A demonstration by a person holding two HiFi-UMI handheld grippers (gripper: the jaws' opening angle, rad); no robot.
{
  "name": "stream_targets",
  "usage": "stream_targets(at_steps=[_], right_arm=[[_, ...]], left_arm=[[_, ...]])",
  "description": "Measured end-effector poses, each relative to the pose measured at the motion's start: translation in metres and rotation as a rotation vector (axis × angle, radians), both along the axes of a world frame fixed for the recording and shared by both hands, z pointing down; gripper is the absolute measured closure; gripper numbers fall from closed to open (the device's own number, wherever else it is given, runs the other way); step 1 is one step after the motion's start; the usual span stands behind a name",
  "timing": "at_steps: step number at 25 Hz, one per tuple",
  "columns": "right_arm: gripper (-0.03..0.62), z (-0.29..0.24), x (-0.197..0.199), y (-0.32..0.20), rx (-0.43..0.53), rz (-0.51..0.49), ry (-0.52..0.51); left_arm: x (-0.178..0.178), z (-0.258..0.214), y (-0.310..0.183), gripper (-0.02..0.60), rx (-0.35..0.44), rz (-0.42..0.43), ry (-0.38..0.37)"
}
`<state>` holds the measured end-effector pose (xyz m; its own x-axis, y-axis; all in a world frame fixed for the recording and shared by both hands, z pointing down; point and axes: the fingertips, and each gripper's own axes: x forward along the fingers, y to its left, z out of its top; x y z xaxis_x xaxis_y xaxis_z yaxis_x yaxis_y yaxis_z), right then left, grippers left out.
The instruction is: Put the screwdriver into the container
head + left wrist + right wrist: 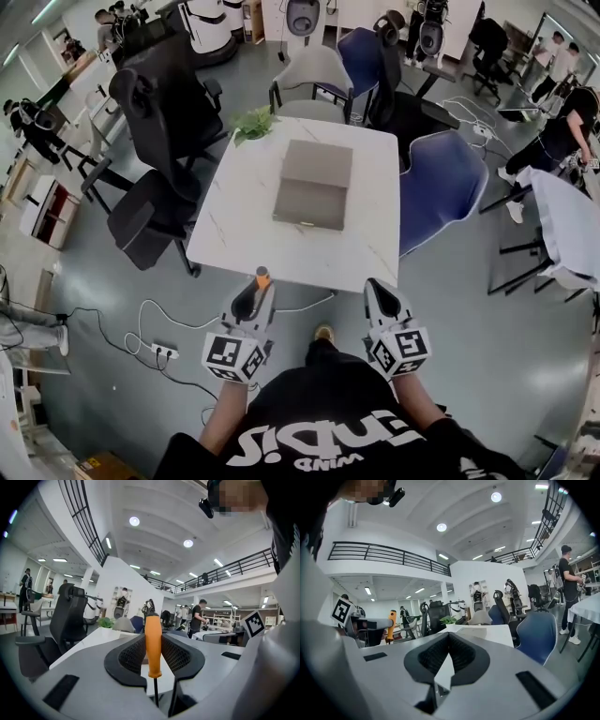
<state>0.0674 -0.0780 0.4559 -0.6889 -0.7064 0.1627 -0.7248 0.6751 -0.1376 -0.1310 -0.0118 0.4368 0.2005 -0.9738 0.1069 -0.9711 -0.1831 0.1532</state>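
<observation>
A grey rectangular container lies in the middle of the white table. My left gripper hovers just off the table's near edge, shut on the screwdriver. Its orange handle stands upright between the pads, and the thin metal shaft points back toward the camera. My right gripper is level with the left one, a little to its right. Its jaws are shut with nothing between them. In the right gripper view, the orange handle also shows at the left.
A small green plant sits at the table's far left corner. Black office chairs stand to the left, a blue chair to the right and a grey one behind. A power strip with cables lies on the floor at left.
</observation>
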Motion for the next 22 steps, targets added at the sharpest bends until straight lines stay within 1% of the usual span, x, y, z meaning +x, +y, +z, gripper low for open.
stream_targets(at_steps=[2, 6, 13, 19, 22], right_arm=[[0.582, -0.003, 0.0, -0.025, 0.003, -0.019, -0.002], [0.582, -0.002, -0.004, -0.063, 0.003, -0.051, 0.005], [0.582, 0.009, -0.012, -0.106, -0.032, -0.041, 0.003], [0.582, 0.013, -0.017, -0.138, -0.046, 0.014, 0.005], [0.582, 0.008, -0.025, -0.149, -0.037, 0.025, -0.001]], left_arm=[[0.002, -0.003, -0.024, 0.468, 0.002, -0.007, -0.005], [-0.001, -0.006, -0.063, 0.468, 0.006, -0.021, 0.01], [-0.014, -0.001, -0.11, 0.468, -0.029, -0.012, -0.011], [-0.022, 0.008, -0.146, 0.468, -0.059, 0.05, -0.027], [-0.023, 0.009, -0.166, 0.468, -0.067, 0.104, -0.059]])
